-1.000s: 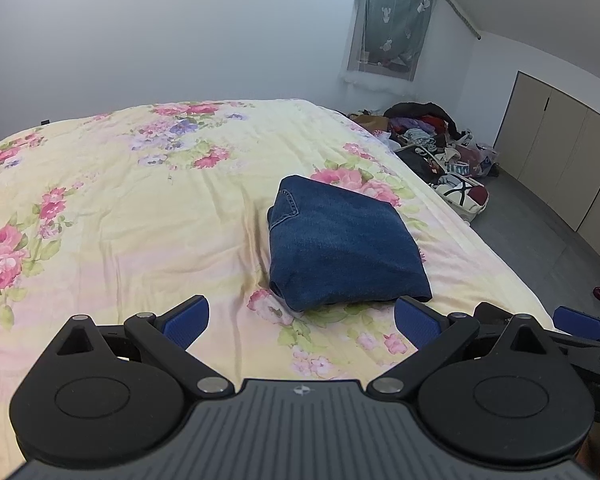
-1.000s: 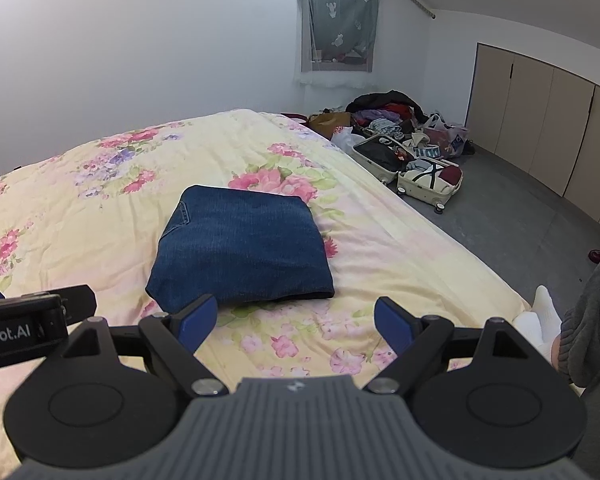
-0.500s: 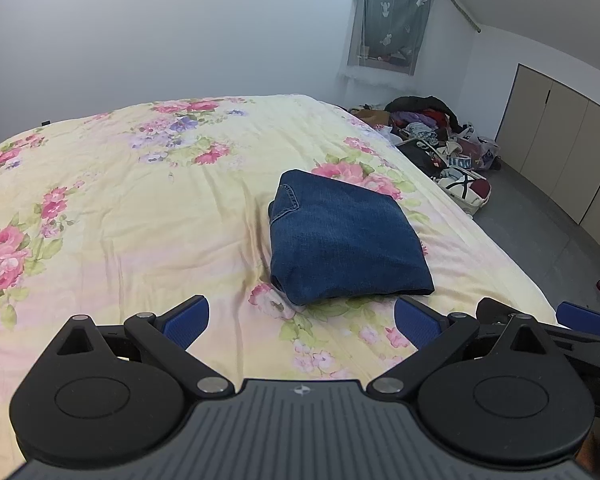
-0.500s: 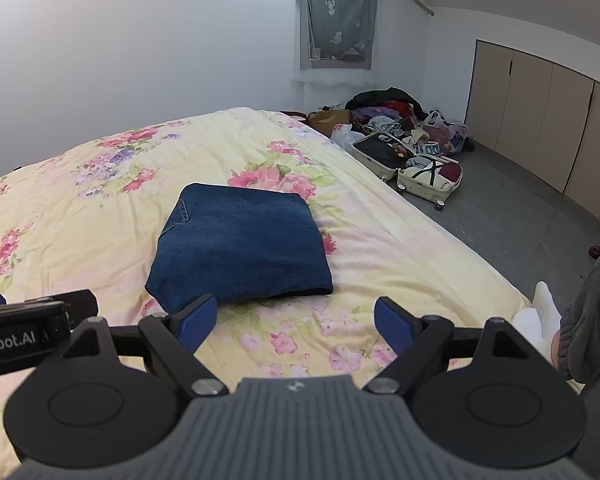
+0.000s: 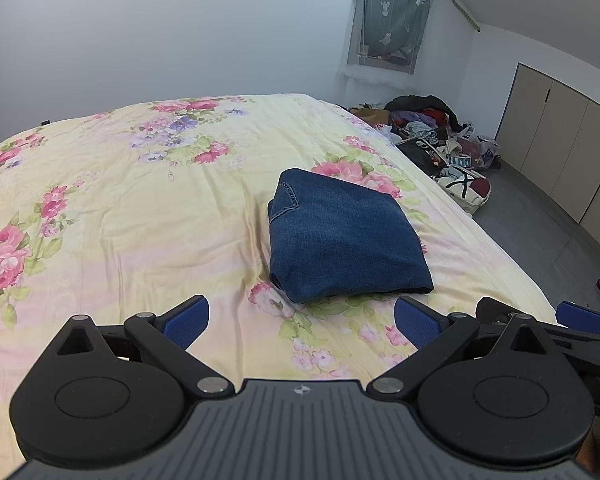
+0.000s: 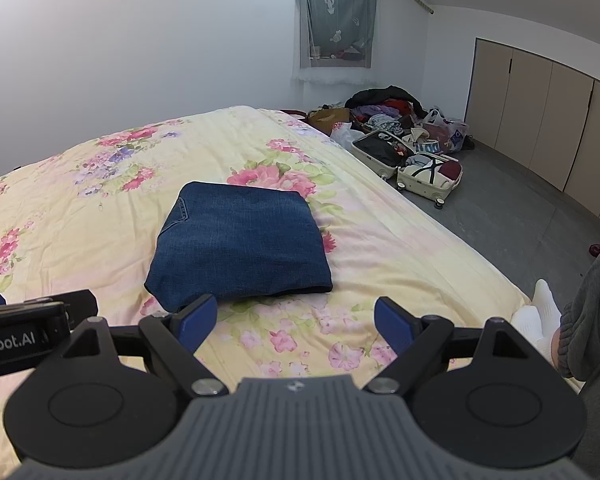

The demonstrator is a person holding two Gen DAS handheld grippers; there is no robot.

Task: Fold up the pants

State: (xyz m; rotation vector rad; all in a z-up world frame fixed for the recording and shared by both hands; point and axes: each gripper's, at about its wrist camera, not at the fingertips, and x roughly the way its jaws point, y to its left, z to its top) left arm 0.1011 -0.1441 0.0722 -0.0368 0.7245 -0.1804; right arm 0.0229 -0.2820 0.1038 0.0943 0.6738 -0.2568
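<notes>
Denim-blue pants (image 5: 342, 240) lie folded into a compact, roughly square bundle on the bed (image 5: 120, 208), on its flowered yellow cover, toward the side nearest the floor. You hold the left gripper (image 5: 300, 318) low over the cover just short of the bundle's near edge; its jaws stand wide apart and hold nothing, the blue pads (image 5: 186, 320) clear of the cloth. Your right gripper (image 6: 296, 320) sits beside it, likewise spread wide and empty, with its left pad seen just in front of the bundle's near corner; whether it touches the denim cannot be told. In the left wrist view the right gripper's black body and one blue tip show at the right edge, and in the right wrist view the left gripper's body shows at the left edge, so the two are close together. Beyond the bed an open suitcase (image 6: 428, 174) and a heap of clothes (image 6: 384, 114) lie on the grey floor, under a curtained window (image 6: 336, 20). Your white socks (image 6: 538, 314) show at the right.
</notes>
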